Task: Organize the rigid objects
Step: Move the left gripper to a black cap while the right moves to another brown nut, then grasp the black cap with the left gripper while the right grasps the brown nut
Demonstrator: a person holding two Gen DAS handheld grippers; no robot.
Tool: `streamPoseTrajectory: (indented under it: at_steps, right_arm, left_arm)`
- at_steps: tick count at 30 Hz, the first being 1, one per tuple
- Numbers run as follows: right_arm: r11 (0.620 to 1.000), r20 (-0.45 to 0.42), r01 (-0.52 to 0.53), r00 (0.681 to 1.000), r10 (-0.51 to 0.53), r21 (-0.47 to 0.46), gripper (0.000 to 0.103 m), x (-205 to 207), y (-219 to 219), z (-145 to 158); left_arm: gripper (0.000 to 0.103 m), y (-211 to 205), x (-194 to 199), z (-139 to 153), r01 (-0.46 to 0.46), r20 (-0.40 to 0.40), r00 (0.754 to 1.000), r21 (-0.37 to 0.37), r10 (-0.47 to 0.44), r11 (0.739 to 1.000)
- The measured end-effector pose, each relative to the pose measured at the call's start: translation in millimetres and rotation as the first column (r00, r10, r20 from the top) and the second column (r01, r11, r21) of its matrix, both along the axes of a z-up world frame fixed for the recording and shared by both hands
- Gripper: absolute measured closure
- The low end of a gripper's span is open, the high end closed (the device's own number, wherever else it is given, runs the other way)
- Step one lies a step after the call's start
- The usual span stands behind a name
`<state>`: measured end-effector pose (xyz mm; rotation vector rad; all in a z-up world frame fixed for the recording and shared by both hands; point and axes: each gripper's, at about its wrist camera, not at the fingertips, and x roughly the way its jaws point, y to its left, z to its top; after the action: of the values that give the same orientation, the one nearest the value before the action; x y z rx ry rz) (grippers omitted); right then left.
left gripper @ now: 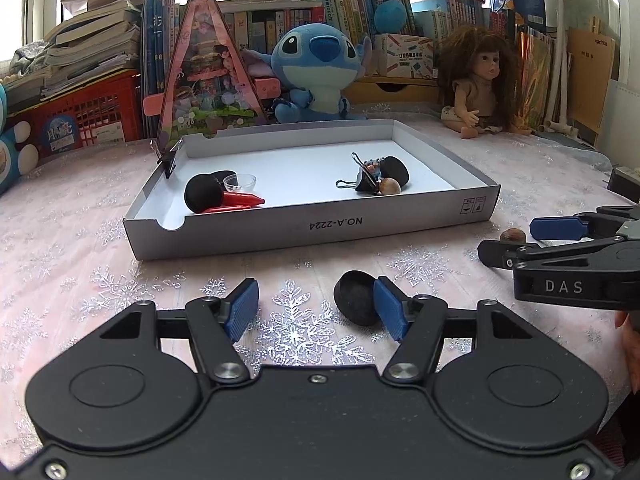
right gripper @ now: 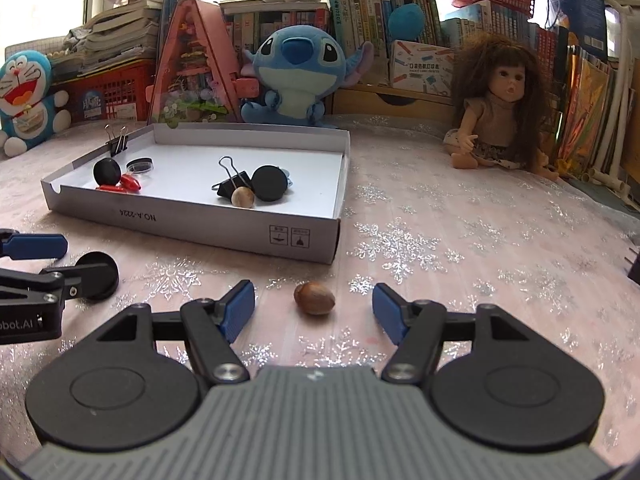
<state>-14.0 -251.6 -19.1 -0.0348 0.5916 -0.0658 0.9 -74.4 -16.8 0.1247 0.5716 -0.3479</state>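
Left gripper [left gripper: 316, 306] low in the frame, jaws standing apart, nothing pinched; the black round cap [left gripper: 355, 298] leans against the right-hand pad. It looks light, stiff and smooth-sided, so I'd take it across its rim, squarely, or it may squirt out. Right gripper [right gripper: 314, 308], jaws spread wide, and the brown nut [right gripper: 315, 298] lies on the snowflake cloth between the pads, touching neither. Small, hard, rounded: likely to roll, so close across its middle. Further up, the white cardboard tray [right gripper: 256, 236] already holds caps, binder clips, a red piece and another nut. Its near wall stands in the way; both loads must clear it. Plush toy [right gripper: 294, 76] and doll [right gripper: 496, 108] sit well behind.
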Motion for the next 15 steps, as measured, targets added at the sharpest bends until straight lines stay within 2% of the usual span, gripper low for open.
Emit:
streamPoseTrajectory:
  at_steps: [7,15]
  right_arm:
    - [1.0,-0.01,0.002,1.0,-0.002,0.005,0.024,2,1,-1]
    - [1.0,-0.009,0.002,1.0,-0.002,0.006,0.024,2,1,-2]
  left_arm:
    - [0.041,-1,-9,2,0.016,0.012,1.0,-0.014,-0.015,1.0]
    - [0.041,-5,-15,2,0.016,0.048,0.999,0.005,-0.016,1.0]
